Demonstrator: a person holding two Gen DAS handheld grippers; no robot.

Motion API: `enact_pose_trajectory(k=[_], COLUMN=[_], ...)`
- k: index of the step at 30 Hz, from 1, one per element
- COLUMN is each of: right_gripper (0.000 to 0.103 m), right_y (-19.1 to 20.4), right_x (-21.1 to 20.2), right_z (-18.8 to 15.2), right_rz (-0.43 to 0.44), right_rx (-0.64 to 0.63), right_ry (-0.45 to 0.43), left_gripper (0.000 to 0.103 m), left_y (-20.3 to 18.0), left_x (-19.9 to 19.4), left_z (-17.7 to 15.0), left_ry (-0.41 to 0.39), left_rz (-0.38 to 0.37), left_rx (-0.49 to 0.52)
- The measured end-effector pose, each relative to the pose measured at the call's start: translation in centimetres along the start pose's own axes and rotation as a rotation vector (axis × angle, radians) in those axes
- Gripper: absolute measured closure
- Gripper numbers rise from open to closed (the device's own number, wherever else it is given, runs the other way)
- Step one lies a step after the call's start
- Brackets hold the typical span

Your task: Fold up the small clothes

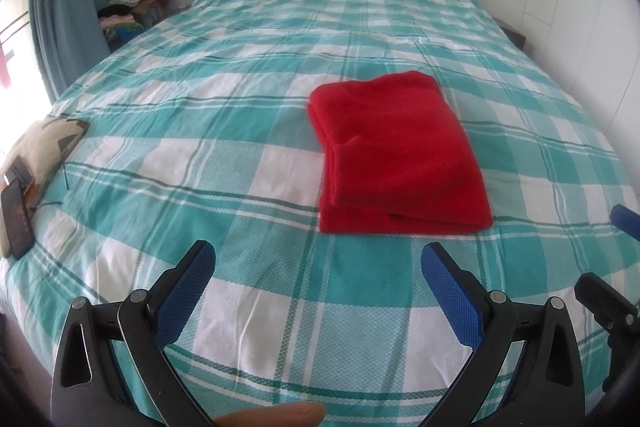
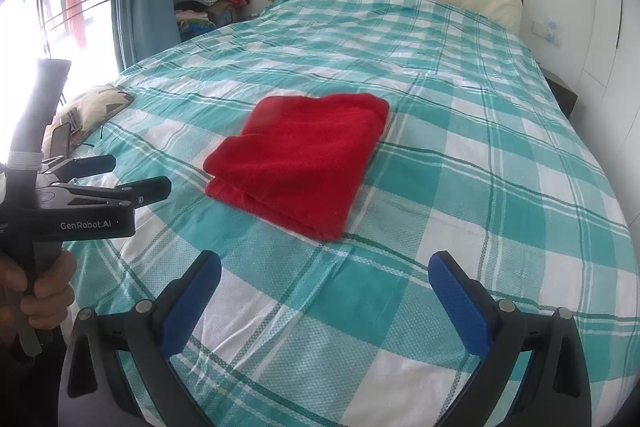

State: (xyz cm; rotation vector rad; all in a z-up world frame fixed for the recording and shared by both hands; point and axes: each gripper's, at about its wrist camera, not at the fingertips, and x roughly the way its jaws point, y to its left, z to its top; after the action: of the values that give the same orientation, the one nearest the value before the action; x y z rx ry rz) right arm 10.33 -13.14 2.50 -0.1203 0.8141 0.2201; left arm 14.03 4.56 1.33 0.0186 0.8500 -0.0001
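- The red garment [image 1: 396, 155] lay already folded into a flat rectangle on the bed [image 1: 240, 107], ahead of both tools and touching neither.
- Its long axis ran roughly away from the left tool [image 1: 318, 259], which stood wide apart and empty; the cloth sat ahead and slightly right of it.
- From the right tool [image 2: 325, 269], also spread wide and empty, the garment [image 2: 298, 159] lay ahead and slightly left.
- Neither tool looked clearly nearer, judging from both views.
- Count: one red garment, two tools, one cushion [image 1: 44, 143] at the bed's left edge, one phone [image 1: 16, 219] by it.
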Motion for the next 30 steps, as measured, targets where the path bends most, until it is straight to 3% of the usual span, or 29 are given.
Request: enact_pose_trajectory(k=[13,21,30], right_gripper=[0.001,0.001,0.001], right_y=[-0.2,-0.3,-0.4], right_x=[0.9,1.1,0.9], right_z=[-0.4,-0.5,-0.5], right_rz=[-0.012,-0.031,-0.033], right_rx=[0.018,0.014,0.015], right_ry=[0.028,0.033,0.029], left_gripper=[0.000,0.000,0.000], left_y=[0.5,0.5,0.5], left_x=[-0.2,-0.5,-0.3], left_z=[0.0,-0.1,-0.1], left_ry=[-0.016,-0.029,-0.027], left_rz=[0.046,-0.007,0.003], left_rx=[0.010,0.000,-0.007])
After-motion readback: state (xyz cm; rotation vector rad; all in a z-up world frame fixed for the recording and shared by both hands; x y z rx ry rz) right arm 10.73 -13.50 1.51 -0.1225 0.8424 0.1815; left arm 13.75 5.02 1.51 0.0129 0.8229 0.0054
